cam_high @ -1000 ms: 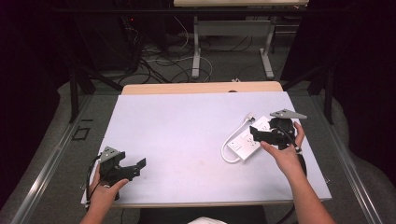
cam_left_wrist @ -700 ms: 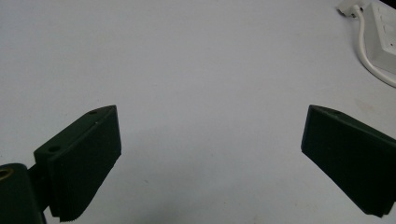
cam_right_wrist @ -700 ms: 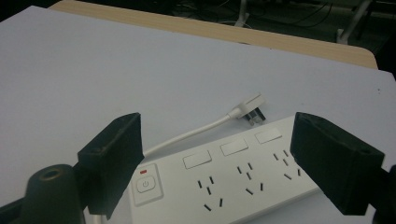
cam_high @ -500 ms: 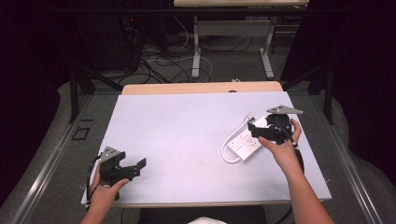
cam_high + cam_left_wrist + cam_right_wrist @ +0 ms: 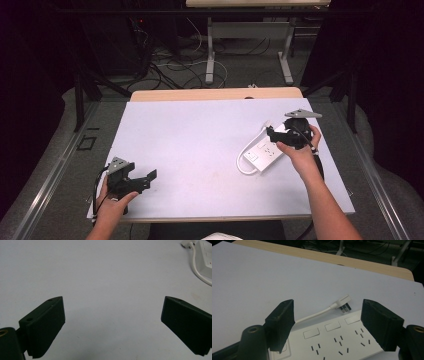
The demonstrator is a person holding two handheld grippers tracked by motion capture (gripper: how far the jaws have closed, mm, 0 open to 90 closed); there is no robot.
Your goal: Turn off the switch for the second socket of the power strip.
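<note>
A white power strip (image 5: 264, 151) lies flat on the desk (image 5: 200, 140), socket face up, and serves as the landmark here. Its white cable (image 5: 243, 159) loops out from the strip's near end, runs along its side and ends in a plug (image 5: 343, 302) lying on the desk just beyond the strip's far end.

The right gripper (image 5: 283, 136) hovers directly over the strip's far half, jaws spread wide and empty; in the right gripper view they straddle the row of switches and sockets. The left gripper (image 5: 136, 181) sits well apart from the strip, near the desk's front edge, its jaws also wide open with nothing between them.

The strip looks like a rigid plastic body, fairly light, with smooth and probably slippery faces. A hold across its narrow width, on the long side walls, seems safest; closing on the rocker switches could toggle them. The cable is limp and will trail and drag, so the plug may swing if the strip is lifted.
</note>
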